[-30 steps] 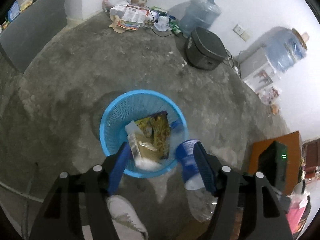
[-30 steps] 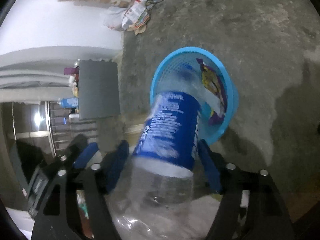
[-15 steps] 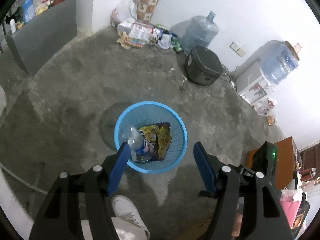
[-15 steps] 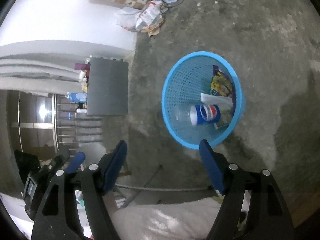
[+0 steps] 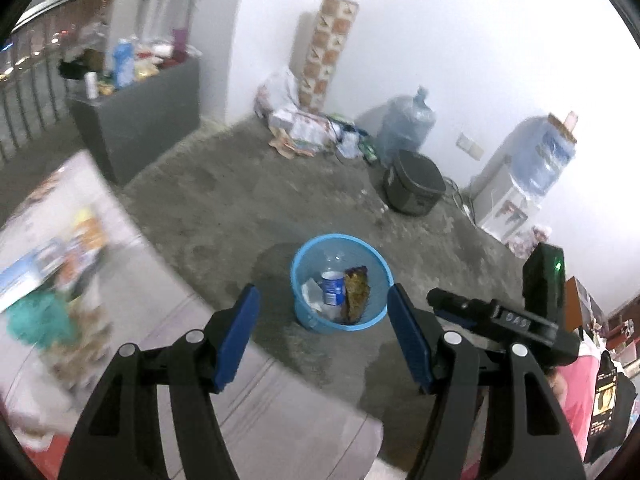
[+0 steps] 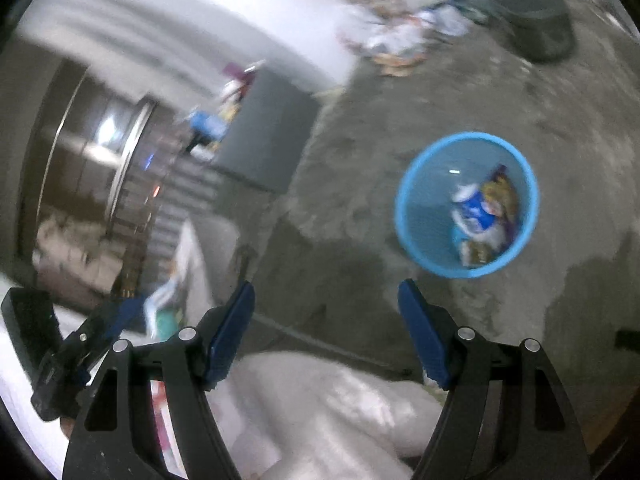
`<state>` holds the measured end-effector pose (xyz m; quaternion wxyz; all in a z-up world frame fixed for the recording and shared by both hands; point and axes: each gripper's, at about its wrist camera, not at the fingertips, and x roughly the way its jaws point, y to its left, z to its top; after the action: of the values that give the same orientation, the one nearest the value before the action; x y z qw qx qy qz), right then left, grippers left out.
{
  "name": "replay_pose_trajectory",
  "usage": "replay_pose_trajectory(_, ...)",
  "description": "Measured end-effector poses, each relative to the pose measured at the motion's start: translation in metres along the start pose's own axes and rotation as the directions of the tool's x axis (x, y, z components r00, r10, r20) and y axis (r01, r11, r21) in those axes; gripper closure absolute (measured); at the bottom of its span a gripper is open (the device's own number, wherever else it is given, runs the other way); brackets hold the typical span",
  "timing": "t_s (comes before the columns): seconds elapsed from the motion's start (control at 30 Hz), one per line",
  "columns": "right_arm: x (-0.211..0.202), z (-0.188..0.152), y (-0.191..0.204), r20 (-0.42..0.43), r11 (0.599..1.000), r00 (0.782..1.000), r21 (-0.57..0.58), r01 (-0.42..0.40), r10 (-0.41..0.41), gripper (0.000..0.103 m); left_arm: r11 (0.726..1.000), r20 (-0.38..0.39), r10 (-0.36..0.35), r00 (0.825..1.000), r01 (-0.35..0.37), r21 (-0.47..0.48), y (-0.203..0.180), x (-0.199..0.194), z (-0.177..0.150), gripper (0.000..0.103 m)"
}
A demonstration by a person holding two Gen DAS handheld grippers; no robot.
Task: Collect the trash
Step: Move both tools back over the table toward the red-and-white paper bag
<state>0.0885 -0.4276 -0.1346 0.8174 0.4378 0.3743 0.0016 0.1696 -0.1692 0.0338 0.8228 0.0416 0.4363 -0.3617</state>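
Nearest the left wrist camera, the left gripper (image 5: 322, 312) stands with its blue-padded fingers (image 5: 236, 336) spread wide and nothing between them. The right gripper (image 6: 326, 308) is likewise wide apart and empty, above a blurred pale surface.

Beyond both, on the rough grey concrete floor (image 5: 224, 200), sits the round light-blue plastic mesh basket (image 5: 374, 312), upright and well apart from either gripper. Inside it lie the collected trash: a clear plastic bottle with a blue label (image 5: 333, 286), a yellow and dark snack wrapper (image 5: 357, 292) leaning beside it, and a white scrap (image 5: 310, 294).

Farther back stands a dark round lidded appliance (image 5: 414, 188), then a large blue water jug (image 5: 408, 126) on the floor and a heap of papers and bags (image 5: 296, 128) against the white wall.
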Motion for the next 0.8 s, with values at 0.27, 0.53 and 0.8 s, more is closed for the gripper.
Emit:
replay_pose_trajectory(0.27, 0.019, -0.036, 0.086, -0.112, 0.97, 0.99, -0.216, -0.111, 0.089, 0.029, 0.99, 0.072, 0.088, 0.994, -0.079, -0.117, 0.062, -0.084, -0.066, 0.039)
replay_pose_trajectory(0.53, 0.044, -0.077, 0.148, -0.243, 0.905, 0.964, -0.377, -0.195, 0.106, 0.029, 0.954, 0.201, 0.219, 0.955, -0.167, -0.248, 0.112, -0.159, -0.133, 0.039)
replay_pose_trajectory(0.8, 0.092, -0.123, 0.181, -0.429, 0.88, 0.896, -0.373, -0.295, 0.119, 0.029, 0.854, 0.187, 0.41, 0.893, -0.304, -0.423, 0.161, -0.221, -0.21, 0.039)
